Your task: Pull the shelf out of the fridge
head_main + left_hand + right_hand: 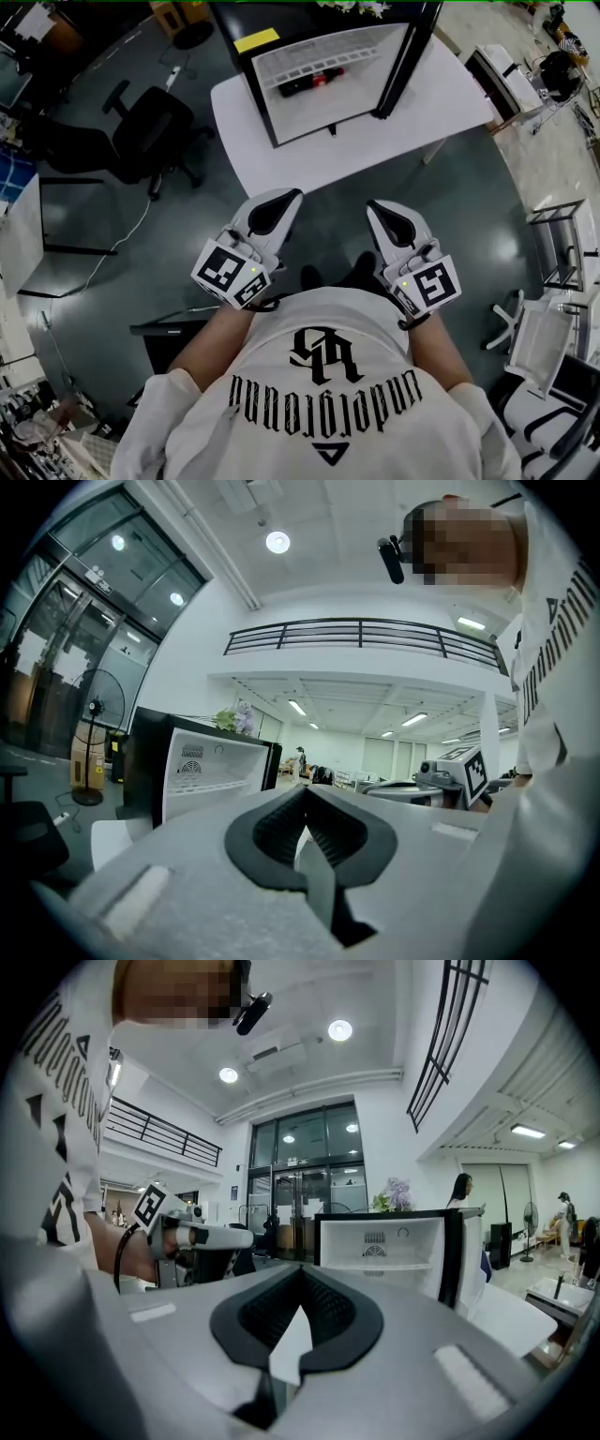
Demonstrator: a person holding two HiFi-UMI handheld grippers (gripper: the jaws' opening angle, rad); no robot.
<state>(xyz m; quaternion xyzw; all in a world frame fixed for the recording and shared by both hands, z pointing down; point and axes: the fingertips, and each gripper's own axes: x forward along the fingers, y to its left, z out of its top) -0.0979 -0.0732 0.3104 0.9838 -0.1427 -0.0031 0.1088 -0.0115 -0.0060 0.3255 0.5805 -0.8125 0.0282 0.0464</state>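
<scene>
The left gripper (287, 197) and right gripper (375, 206) are pointing forward side by side, both closed on nothing. Well ahead, the wire shelf (314, 58) is lying inside the open mini fridge (251, 70) on the white table (441, 98), its long edge running crosswise, neither gripper nearer.

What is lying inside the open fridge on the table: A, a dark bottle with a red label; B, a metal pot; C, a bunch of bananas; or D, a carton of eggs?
A: the head view shows a dark bottle with a red label lying on its side inside the open fridge, by the white wire shelf.
</scene>
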